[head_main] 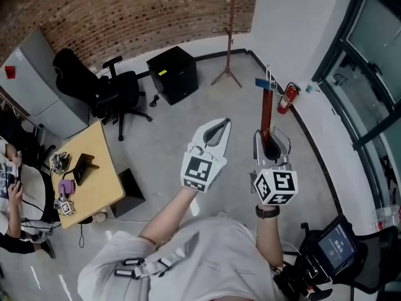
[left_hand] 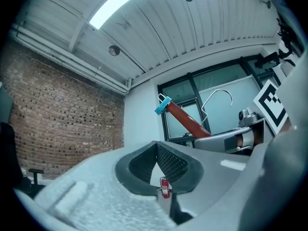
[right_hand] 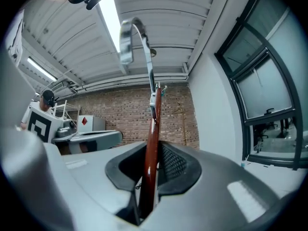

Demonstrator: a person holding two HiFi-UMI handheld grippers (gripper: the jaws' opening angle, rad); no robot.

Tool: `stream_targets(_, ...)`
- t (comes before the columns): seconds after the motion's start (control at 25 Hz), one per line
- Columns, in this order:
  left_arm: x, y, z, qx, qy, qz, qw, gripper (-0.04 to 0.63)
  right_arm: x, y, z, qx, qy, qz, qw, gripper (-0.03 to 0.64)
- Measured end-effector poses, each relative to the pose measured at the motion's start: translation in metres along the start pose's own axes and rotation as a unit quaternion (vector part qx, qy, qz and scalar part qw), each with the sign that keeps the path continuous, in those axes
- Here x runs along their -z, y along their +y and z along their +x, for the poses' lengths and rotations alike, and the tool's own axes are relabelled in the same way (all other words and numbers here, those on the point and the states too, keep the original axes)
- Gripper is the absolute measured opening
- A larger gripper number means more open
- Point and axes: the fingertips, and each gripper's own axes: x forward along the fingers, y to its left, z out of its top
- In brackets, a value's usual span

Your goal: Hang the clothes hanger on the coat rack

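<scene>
We see the right gripper (head_main: pixel 271 142) clamped on the wooden clothes hanger (head_main: pixel 267 113). One red-brown arm of the hanger is pinched between the pads, and the rest runs out past the jaw tips. At the hanger's far end, beyond the tips, sits a blue clip (head_main: pixel 264 83). Its metal hook (right_hand: pixel 133 32) curls above the jaws in the right gripper view.

The left gripper (head_main: pixel 220 125) is just beside its partner, on that gripper's left, with its jaw tips together and nothing between them. Through the gap behind the tips we glimpse a red fire extinguisher (left_hand: pixel 165 186) ahead.

The coat rack (head_main: pixel 229 39) stands well ahead of both grippers, by the brick wall (head_main: pixel 138 11) and well apart from the hanger. Ahead and to the left of the left gripper are a black cabinet (head_main: pixel 173 74), a black office chair (head_main: pixel 118 96) and, nearer, a wooden desk (head_main: pixel 100 168).
</scene>
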Motion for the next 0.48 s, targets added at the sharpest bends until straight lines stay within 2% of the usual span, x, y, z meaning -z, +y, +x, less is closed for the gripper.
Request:
stream_targets(0.12,0.008,-0.011,0.008,-0.025,-0.003,-0.020,0.9995,0.000,0.018,-0.031,-0.005,0.013,0.019,0.004,1.000,0.063)
stream_targets(0.2,0.017,-0.010,0.019,-0.036,0.010,-0.035,0.9987,0.000,0.031,-0.045,0.006,0.012,0.037,0.015,0.999,0.063)
stream_targets(0.32,0.041,0.002,0.026,-0.055,0.028,-0.030,0.9977,0.000,0.052,-0.045,0.026,-0.003,0.066,0.043,0.997,0.063)
stream_targets(0.48,0.071,0.031,0.056,-0.063,0.035,-0.023,0.9971,0.000,0.066,-0.042,0.064,-0.023,0.068,0.034,0.997,0.063)
